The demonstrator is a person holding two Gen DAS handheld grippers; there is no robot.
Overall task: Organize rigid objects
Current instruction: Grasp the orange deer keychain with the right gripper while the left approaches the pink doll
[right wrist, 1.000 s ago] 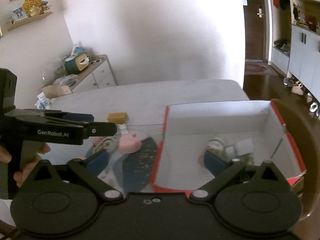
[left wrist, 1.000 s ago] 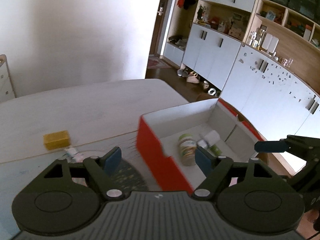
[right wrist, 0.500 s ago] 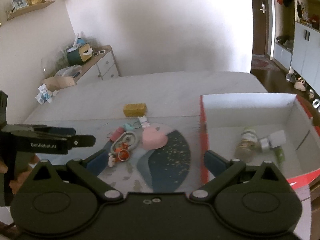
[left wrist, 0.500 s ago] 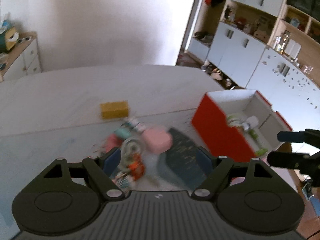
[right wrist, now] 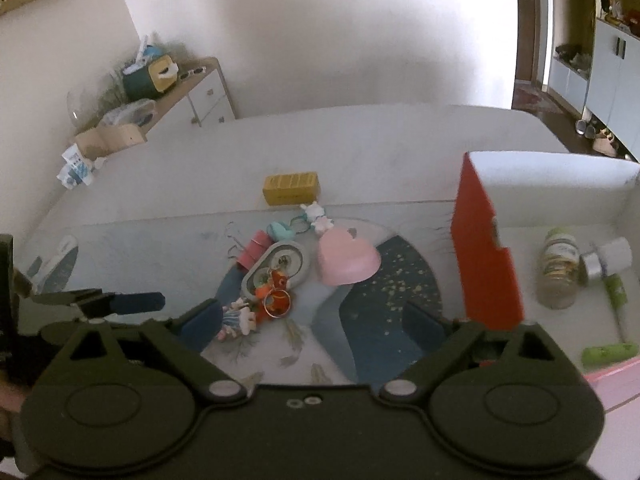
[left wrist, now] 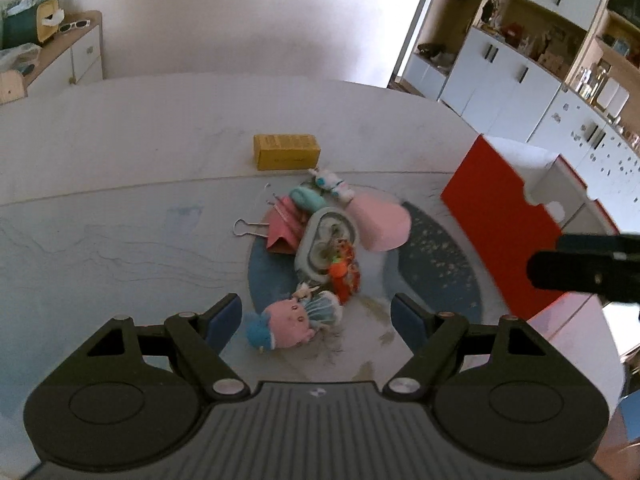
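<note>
We see a red-sided, white-lined box [right wrist: 486,264] at the table's right, holding a jar [right wrist: 558,268]; left of it, a pink heart-shaped dish [right wrist: 346,260] among trinkets. Left gripper [left wrist: 316,320] released, empty; right gripper [right wrist: 312,322] released, jaws just narrowing, empty.

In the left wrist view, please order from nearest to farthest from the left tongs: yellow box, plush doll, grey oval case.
1. plush doll, between the open tongs.
2. grey oval case, middle of the pile.
3. yellow box, behind the pile.
</note>
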